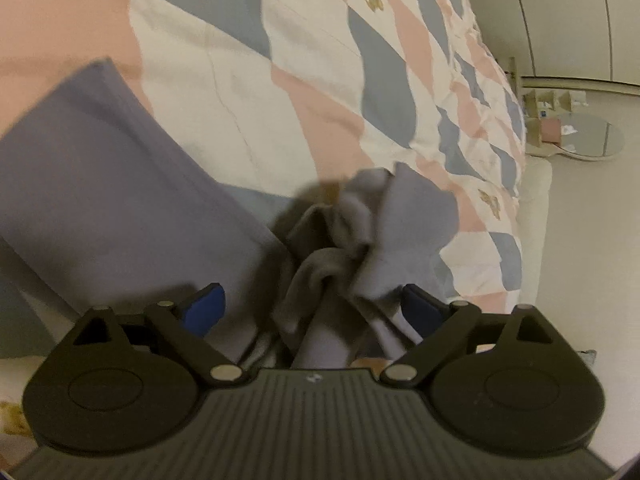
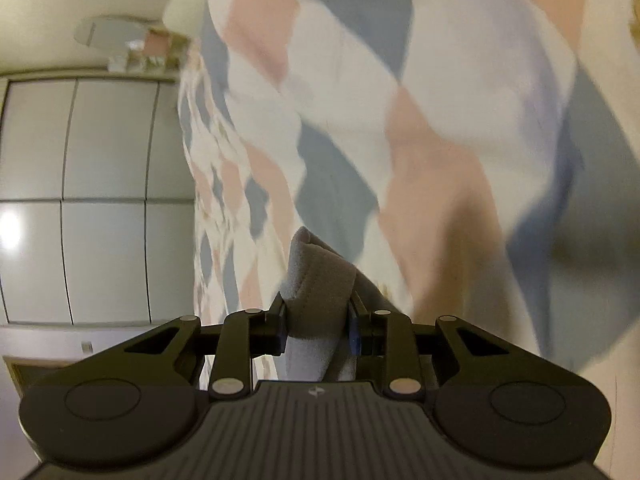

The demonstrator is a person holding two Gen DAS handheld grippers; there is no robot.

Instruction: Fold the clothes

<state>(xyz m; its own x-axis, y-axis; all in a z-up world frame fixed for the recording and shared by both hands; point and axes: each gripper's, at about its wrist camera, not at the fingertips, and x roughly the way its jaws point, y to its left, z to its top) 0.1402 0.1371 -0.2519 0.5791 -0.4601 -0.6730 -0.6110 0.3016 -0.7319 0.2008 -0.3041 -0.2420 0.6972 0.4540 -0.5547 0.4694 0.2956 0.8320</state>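
One patchwork quilt (image 1: 328,80), grey wardrobe doors (image 2: 80,200)

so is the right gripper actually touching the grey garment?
Touching. The right wrist view shows the right gripper with both pads pressed against a fold of the grey garment.

Quilt (image 2: 440,140) motion-blurred; grey garment (image 2: 316,292) btm behind tool

I see soft matt grey knit garment (image 1: 360,240); smooth cotton-like quilt (image 1: 320,60); matt ribbed black plastic on the left gripper (image 1: 312,304); glossy wardrobe panels (image 2: 80,200).
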